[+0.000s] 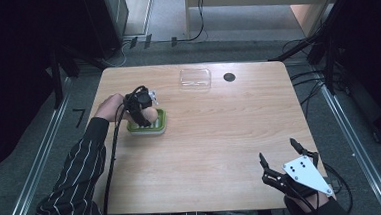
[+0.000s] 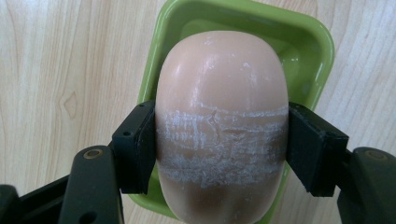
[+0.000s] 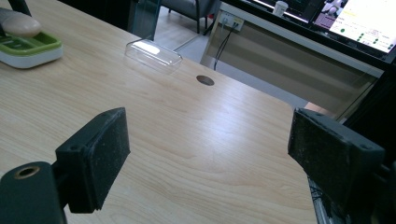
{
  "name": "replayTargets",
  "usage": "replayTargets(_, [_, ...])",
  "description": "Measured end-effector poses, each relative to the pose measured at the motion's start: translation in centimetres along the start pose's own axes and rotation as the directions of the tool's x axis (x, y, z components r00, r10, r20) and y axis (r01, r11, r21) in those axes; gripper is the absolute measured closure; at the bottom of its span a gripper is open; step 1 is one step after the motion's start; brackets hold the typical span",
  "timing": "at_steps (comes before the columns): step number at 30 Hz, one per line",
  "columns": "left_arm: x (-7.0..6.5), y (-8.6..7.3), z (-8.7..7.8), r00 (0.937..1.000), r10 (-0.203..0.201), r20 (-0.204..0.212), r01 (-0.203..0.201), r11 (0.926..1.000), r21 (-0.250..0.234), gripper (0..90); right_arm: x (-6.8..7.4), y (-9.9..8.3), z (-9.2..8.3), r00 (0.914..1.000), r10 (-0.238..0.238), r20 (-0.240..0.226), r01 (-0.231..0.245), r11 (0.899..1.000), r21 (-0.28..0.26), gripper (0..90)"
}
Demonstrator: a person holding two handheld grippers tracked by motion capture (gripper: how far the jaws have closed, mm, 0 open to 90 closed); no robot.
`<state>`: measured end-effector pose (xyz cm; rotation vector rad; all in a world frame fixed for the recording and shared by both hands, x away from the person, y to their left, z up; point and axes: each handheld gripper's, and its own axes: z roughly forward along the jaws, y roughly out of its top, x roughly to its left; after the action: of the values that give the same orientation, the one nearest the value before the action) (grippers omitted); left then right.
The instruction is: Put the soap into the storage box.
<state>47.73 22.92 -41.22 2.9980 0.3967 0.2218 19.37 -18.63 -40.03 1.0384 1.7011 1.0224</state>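
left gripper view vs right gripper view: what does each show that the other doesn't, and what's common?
Left gripper view: the left claw shut on the soap bar, its scuffed white band between the pads, over the green dish.

Right gripper view: the right claw open over bare wood, the clear lid, a dark round hole in the tabletop, and a lit screen beyond.

Both: the soap bar, the green dish and the wooden table.

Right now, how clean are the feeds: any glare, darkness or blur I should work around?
High view: surroundings very dark, table evenly lit, soap small under the left gripper. Left gripper view: sharp, soft sheen on the soap, green dish clear. Right gripper view: right gripper jaws close and soft, glare on the clear lid, bright screen top right.
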Motion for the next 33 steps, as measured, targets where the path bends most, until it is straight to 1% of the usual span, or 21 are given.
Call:
replayTargets(2, [0.0, 0.0, 0.2, 0.9999, 0.004, 0.011, -0.004, 1.0000, -0.006, 33.5, 0.0, 0.0, 0.0, 1.0000, -0.004, -0.002, 0.004, 1.000, 0.000, 13.4])
replayTargets(7, [-0.1, 0.1, 0.5, 0.9999, 0.010, 0.006, -0.010, 1.0000, 0.000, 33.4, 0.0, 0.0, 0.0, 1.0000, -0.003, -0.001, 0.003, 1.000, 0.000, 13.4])
replayTargets(8, [-0.1, 0.2, 0.7, 1.0000, 0.004, -0.001, -0.004, 1.0000, 0.000, 33.4, 0.0, 0.0, 0.0, 1.0000, -0.002, 0.000, 0.002, 1.000, 0.000, 13.5])
replayTargets(11, [0.0, 0.2, 0.8, 0.9999, 0.006, -0.009, -0.006, 1.0000, 0.004, 33.4, 0.0, 0.0, 0.0, 1.0000, -0.002, 0.000, 0.002, 1.000, 0.001, 13.4])
replayTargets(13, [0.1, 0.1, 0.8, 0.9997, 0.001, -0.025, -0.001, 1.0000, 0.000, 33.4, 0.0, 0.0, 0.0, 1.0000, -0.002, 0.000, 0.002, 1.000, 0.000, 13.5])
replayTargets(15, [0.2, -0.1, 0.8, 0.9998, -0.005, -0.019, 0.005, 1.0000, -0.007, 33.4, 0.0, 0.0, 0.0, 1.0000, -0.002, 0.000, 0.002, 1.000, 0.000, 13.4])
replayTargets(20, [0.3, -0.2, 1.1, 0.9998, -0.013, -0.014, 0.013, 0.9999, 0.005, 33.4, 0.0, 0.0, 0.0, 1.0000, -0.004, 0.000, 0.004, 1.000, 0.000, 13.4])
replayTargets(25, [0.2, -0.2, 1.4, 0.9999, -0.010, -0.010, 0.010, 0.9999, 0.010, 33.3, 0.0, 0.0, 0.0, 1.0000, -0.004, -0.001, 0.004, 1.000, 0.000, 13.4])
replayTargets(27, [0.3, -0.2, 1.5, 0.9999, -0.011, -0.001, 0.011, 0.9999, -0.002, 33.3, 0.0, 0.0, 0.0, 1.0000, -0.004, -0.001, 0.004, 1.000, 0.000, 13.5])
replayTargets(29, [0.3, -0.2, 1.5, 1.0000, -0.009, 0.003, 0.009, 1.0000, 0.001, 33.3, 0.0, 0.0, 0.0, 1.0000, -0.003, -0.001, 0.003, 1.000, 0.000, 13.5])
replayTargets(31, [0.3, -0.2, 1.6, 1.0000, -0.004, -0.004, 0.004, 1.0000, 0.006, 33.3, 0.0, 0.0, 0.0, 1.0000, -0.004, -0.001, 0.004, 1.000, 0.000, 13.5])
replayTargets(33, [0.3, -0.2, 1.7, 1.0000, -0.009, -0.004, 0.009, 0.9999, 0.008, 33.2, 0.0, 0.0, 0.0, 1.0000, -0.004, -0.001, 0.004, 1.000, 0.000, 13.4])
